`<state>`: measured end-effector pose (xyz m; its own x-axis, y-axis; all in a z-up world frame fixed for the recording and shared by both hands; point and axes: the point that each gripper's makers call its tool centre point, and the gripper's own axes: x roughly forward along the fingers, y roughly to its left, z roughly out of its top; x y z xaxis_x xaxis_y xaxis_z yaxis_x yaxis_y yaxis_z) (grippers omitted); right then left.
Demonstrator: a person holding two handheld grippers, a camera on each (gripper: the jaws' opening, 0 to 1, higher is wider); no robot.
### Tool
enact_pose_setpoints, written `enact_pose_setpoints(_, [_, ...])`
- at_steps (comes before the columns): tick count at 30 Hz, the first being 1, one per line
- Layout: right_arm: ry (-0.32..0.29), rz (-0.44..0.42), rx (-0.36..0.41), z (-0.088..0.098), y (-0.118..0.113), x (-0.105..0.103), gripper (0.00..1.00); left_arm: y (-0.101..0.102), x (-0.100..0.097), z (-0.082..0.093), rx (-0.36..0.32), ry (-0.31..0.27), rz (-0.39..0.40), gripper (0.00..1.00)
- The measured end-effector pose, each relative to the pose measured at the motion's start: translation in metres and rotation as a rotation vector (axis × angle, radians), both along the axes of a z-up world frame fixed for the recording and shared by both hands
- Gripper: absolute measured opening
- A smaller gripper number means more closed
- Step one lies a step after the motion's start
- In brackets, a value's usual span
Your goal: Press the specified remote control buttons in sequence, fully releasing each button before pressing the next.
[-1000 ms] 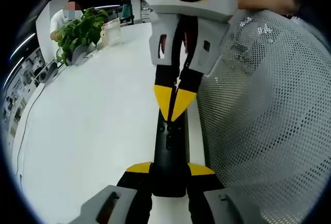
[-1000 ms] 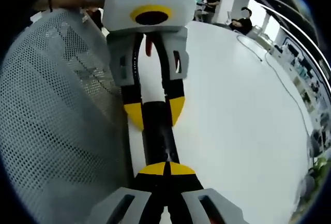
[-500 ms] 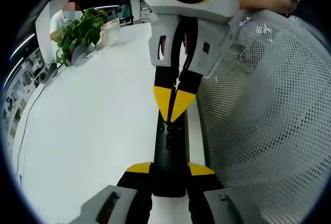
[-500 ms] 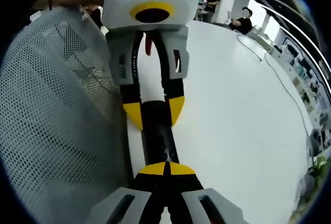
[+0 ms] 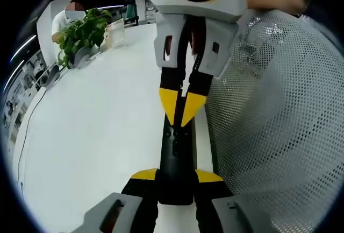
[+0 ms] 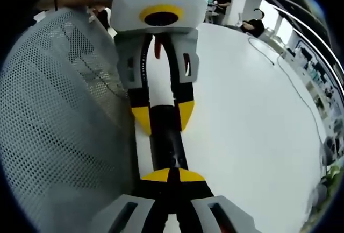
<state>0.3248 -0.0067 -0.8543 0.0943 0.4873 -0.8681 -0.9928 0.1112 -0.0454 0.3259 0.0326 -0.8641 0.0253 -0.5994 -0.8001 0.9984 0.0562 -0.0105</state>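
Little has shifted since the earlier frame: left gripper clamps the remote control, right gripper, tips together, presses a button; sequence progress indeterminable.

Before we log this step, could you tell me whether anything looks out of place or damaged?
Nothing stands out. The slim black remote control lies flat on the white table, intact, held by the left gripper, with the right gripper's shut tips on its buttons.

The remote lies on my table between my two facing grippers, a mesh basket just beside it.
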Motion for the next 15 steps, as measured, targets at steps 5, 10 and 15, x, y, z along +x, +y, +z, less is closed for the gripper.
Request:
enact_pose_setpoints(5, [0.007,-0.011,-0.002,0.0002,-0.0037,0.001,0.05,0.0001,-0.0002,-0.0001,0.002,0.0,0.001,0.25])
enact_pose_setpoints(10, [0.012,-0.023,-0.001,0.0003,-0.0063,0.0022,0.09,0.0,-0.0005,0.0,0.001,-0.001,-0.001,0.25])
enact_pose_setpoints(15, [0.029,-0.023,0.001,-0.0004,-0.0056,-0.0005,0.07,-0.0001,-0.0006,0.0,0.004,-0.002,-0.005,0.25])
